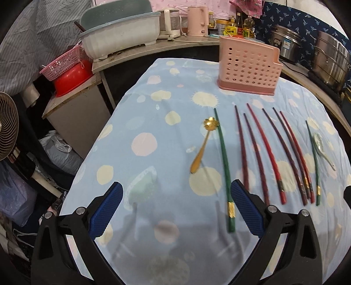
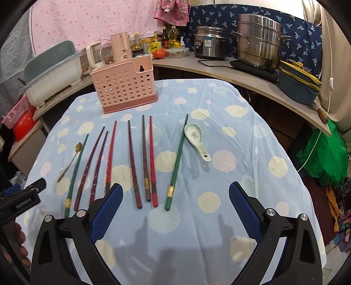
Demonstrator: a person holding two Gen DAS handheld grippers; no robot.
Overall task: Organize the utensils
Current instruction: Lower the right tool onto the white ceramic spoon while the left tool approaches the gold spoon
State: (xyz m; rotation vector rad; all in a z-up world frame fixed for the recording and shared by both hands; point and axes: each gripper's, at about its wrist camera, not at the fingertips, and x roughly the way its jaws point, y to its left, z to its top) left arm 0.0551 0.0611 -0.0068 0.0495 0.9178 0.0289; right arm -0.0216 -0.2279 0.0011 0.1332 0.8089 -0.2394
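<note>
A pink perforated utensil holder (image 1: 249, 70) (image 2: 126, 86) stands at the far side of the blue spotted tablecloth (image 1: 153, 122) (image 2: 230, 175). Several chopsticks lie in a row before it: green ones (image 1: 222, 162) (image 2: 176, 164) at both ends, red (image 1: 266, 153) (image 2: 152, 160) and dark purple ones between. A gold flower spoon (image 1: 203, 143) (image 2: 71, 160) lies left of the row. A white ceramic spoon (image 2: 196, 140) (image 1: 321, 148) lies right of it. My left gripper (image 1: 176, 207) hovers open near the left green chopstick. My right gripper (image 2: 175, 207) hovers open above the right green chopstick's end.
A curved counter (image 2: 252, 76) behind the table carries steel pots (image 2: 258, 39), a rice cooker (image 2: 209, 41), bottles and a pink kettle (image 1: 197, 20). A dish basin (image 1: 120, 36) and red bowl (image 1: 72, 77) sit left. A fan (image 1: 7, 125) stands at the far left. A green bag (image 2: 324, 157) hangs right.
</note>
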